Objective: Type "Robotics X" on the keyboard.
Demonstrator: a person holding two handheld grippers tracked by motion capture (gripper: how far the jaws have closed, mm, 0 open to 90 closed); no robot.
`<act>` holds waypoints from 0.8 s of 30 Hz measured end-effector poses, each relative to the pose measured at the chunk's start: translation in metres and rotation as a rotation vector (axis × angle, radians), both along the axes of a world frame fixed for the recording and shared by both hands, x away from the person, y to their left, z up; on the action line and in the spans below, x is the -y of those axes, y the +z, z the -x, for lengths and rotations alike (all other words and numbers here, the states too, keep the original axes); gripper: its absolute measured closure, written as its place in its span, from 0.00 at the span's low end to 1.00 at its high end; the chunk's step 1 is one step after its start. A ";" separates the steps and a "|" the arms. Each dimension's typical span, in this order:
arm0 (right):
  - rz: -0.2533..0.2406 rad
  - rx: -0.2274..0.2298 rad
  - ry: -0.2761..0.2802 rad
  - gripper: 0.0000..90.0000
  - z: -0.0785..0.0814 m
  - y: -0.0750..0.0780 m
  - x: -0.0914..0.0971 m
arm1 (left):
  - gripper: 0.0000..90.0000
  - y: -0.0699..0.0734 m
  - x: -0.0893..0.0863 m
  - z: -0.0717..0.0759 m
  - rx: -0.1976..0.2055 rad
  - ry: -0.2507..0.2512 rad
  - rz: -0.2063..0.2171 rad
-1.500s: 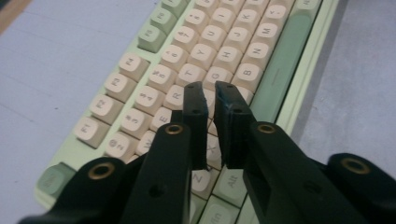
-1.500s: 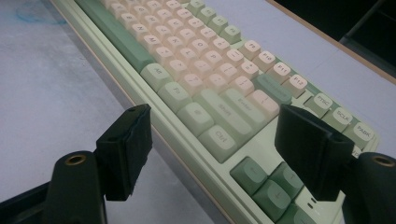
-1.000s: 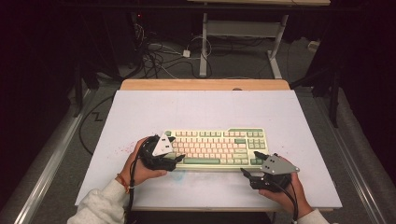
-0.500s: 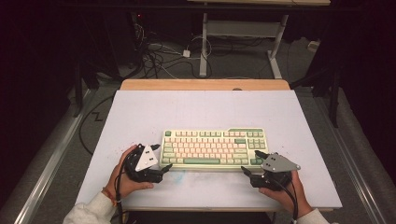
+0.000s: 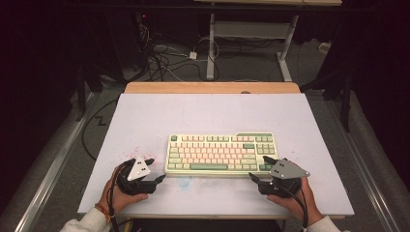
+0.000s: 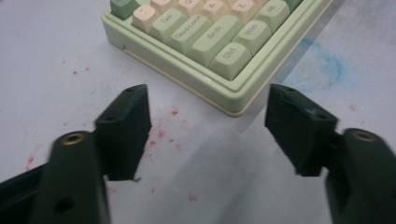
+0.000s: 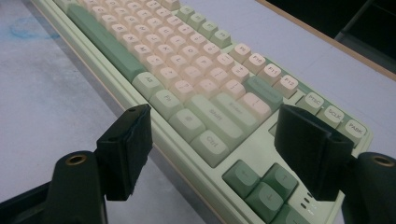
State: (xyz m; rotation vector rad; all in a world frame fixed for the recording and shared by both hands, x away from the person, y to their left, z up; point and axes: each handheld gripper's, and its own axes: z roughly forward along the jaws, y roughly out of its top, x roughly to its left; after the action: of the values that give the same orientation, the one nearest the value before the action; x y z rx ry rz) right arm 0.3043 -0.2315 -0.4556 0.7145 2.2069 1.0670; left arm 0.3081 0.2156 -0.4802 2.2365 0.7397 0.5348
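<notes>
white mat (image 5: 145,116) on dark-room table | keyboard (image 5: 220,153) laid centre-front | left gripper (image 5: 153,170) just off its left corner, jaws just been closing, nothing between, still spread | right gripper (image 5: 257,169) spread across right front corner, not gripped

The keyboard (image 5: 220,153) has a pale green case, with cream keys across its middle and sage green keys at both ends, along the space bar and at the arrow cluster. Grey lettering marks the caps. The table (image 5: 212,116) is covered in a pale lavender-white sheet, with a bare light wood strip (image 5: 212,87) along its far edge. Red speckles (image 6: 163,133) dot the sheet off the keyboard's left end, and a faint blue smudge (image 6: 327,63) lies at its near edge. Both the left gripper (image 5: 152,169) and the right gripper (image 5: 258,168) are black, each topped by a grey plate. The floor (image 5: 63,145) is dark grey.
</notes>
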 end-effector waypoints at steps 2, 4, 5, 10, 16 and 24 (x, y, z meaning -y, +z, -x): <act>0.000 0.000 0.002 0.31 0.000 0.000 0.000 | 0.57 0.001 -0.002 -0.001 -0.020 -0.001 0.011; 0.002 0.000 0.003 0.31 0.000 0.000 -0.001 | 0.70 0.002 -0.003 -0.001 -0.033 0.000 0.019; 0.003 0.000 0.003 0.31 0.000 0.000 -0.001 | 0.78 0.004 -0.003 -0.001 -0.036 0.005 0.016; 0.007 0.000 0.004 0.31 0.001 0.000 -0.001 | 0.97 0.009 0.000 -0.001 -0.044 -0.024 0.007; 0.004 0.001 0.003 0.31 0.001 0.000 -0.001 | 0.97 0.015 0.004 -0.004 -0.042 -0.027 0.003; 0.005 0.001 0.004 0.32 0.000 0.000 -0.002 | 0.97 0.022 0.017 -0.013 -0.002 -0.041 -0.030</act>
State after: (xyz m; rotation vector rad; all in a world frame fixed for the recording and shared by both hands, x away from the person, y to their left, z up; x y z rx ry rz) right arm 0.3038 -0.2299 -0.4553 0.7085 2.2101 1.0635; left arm 0.3207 0.1985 -0.4578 2.2751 0.6899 0.5276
